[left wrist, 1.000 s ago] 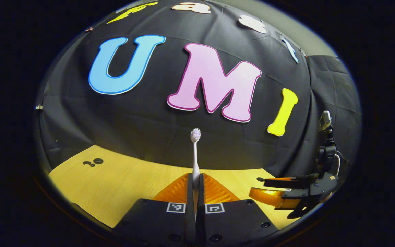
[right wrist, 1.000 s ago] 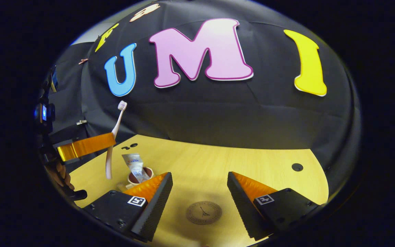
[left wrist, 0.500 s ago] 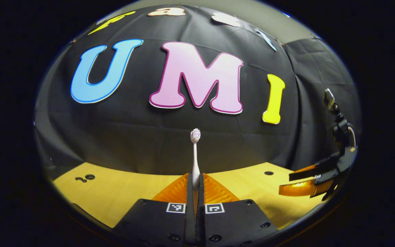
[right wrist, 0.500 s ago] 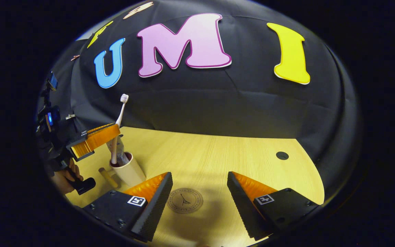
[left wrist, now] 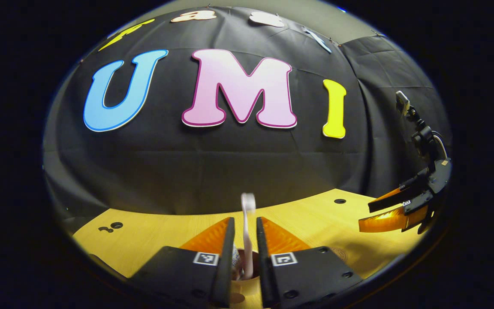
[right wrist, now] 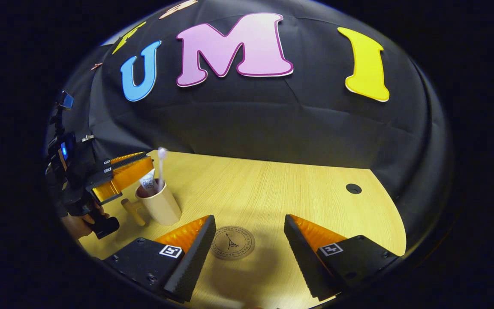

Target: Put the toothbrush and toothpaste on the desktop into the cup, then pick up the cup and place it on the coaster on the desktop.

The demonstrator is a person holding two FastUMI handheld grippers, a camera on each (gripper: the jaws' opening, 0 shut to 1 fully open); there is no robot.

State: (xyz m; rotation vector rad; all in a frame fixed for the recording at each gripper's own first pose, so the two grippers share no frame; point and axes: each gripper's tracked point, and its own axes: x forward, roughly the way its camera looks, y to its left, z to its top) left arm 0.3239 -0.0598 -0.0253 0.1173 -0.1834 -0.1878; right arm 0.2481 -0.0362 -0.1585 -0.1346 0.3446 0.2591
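A beige cup (right wrist: pixel 163 209) with a stick-like handle stands at the left of the wooden desk (right wrist: pixel 272 193). A toothpaste tube (right wrist: pixel 148 184) leans inside it. The white toothbrush (right wrist: pixel 161 165) stands in the cup too, its head blurred. My left gripper (right wrist: pixel 142 167) hovers just over the cup's rim. In the left gripper view that gripper (left wrist: pixel 243 221) is open, and the toothbrush (left wrist: pixel 247 240) runs loosely between the parted fingers down into the cup (left wrist: pixel 240 274). My right gripper (right wrist: pixel 249 240) is open and holds nothing, low over the round coaster (right wrist: pixel 232 242).
A hand (right wrist: pixel 75 223) grips the left gripper's handle at the desk's left edge. The desk has a cable hole (right wrist: pixel 353 188) at the far right and small holes (left wrist: pixel 112 226) at the far left. The right gripper (left wrist: pixel 365 216) shows at the right of the left gripper view.
My left gripper has gone from shut on the toothbrush to open, and the brush has slid down into the cup. The right gripper has barely moved over the coaster.
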